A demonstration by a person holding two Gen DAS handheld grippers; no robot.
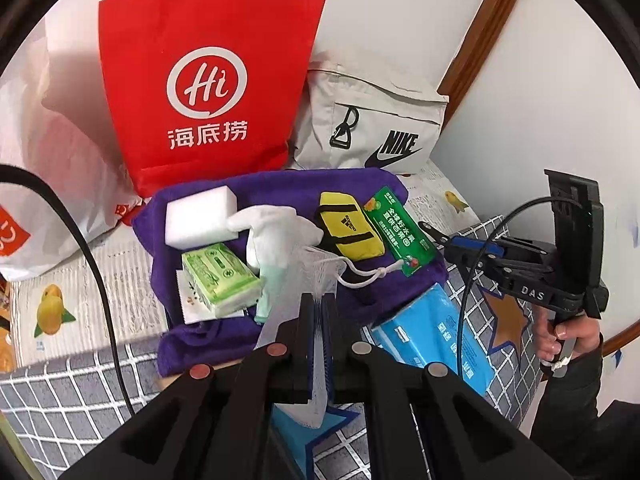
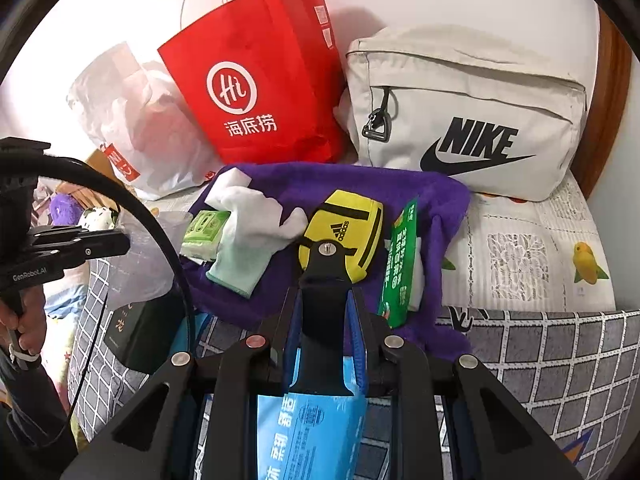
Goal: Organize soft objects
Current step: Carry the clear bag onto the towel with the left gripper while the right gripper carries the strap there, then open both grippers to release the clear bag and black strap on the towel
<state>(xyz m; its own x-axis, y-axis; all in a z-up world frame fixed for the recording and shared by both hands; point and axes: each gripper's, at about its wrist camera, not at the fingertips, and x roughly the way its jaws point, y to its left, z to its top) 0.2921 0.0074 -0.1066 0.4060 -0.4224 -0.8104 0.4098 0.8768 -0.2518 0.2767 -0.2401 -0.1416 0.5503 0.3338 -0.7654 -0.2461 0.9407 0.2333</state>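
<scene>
Your left gripper (image 1: 318, 304) is pinching a white mesh pouch (image 1: 316, 268) between its pressed-together fingers; the pouch's drawstring runs ahead and to the right across the purple towel (image 1: 280, 188). Far to the left of the claw a white plastic bag (image 1: 52, 152) slumps, and beside it, straight ahead and up, stands the red paper bag (image 1: 208, 80) printed "Hi" and "海底捞". Ahead-left of the fingertips lies a white sponge block (image 1: 198, 216), with a green tissue pack (image 1: 218, 276) just left of the tips. A white glove (image 1: 272, 236) lies directly ahead, touching the pouch. Ahead-right sits a yellow adidas pouch (image 1: 348, 228), then a green wipes packet (image 1: 400, 232) with Chinese print. Behind them leans the grey bag (image 1: 376, 120) marked "NIKE".

Your right gripper (image 2: 324, 316), labelled "DAS" on its side in the left view, has its blue-lined fingers a little apart over a blue tissue pack (image 2: 312, 432) bearing Chinese characters; whether they touch it I cannot tell. The adidas pouch lies just beyond its tips.
</scene>
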